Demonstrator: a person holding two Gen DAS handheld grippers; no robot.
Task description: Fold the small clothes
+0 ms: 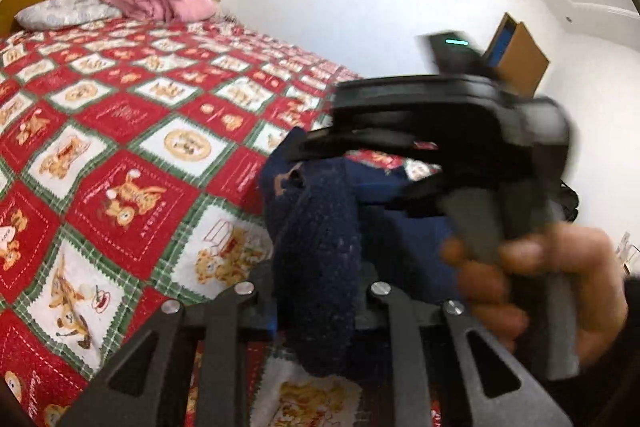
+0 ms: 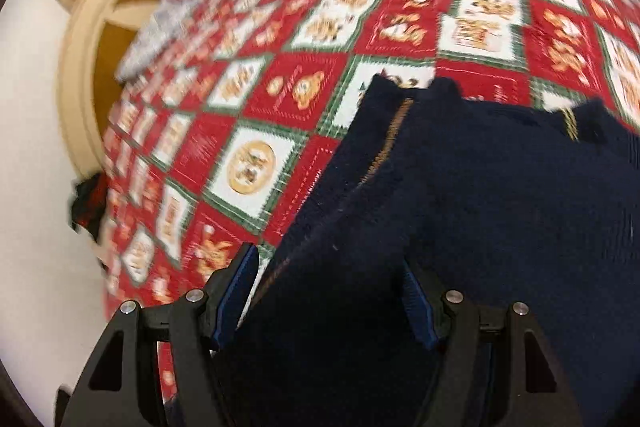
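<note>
The left tool (image 1: 316,307) is pinched narrow on a bunched fold of the navy garment (image 1: 320,255), low in the centre of its frame, above the red patchwork bedspread (image 1: 120,131). The right tool (image 2: 328,291) stands wide, its pads (image 2: 236,287) flanking the garment without clearly pressing it. A hand (image 1: 536,287) grips the right tool's handle at lower right.

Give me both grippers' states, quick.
Left gripper: shut on the navy garment.
Right gripper: open, garment between its fingers, not pinched.
</note>
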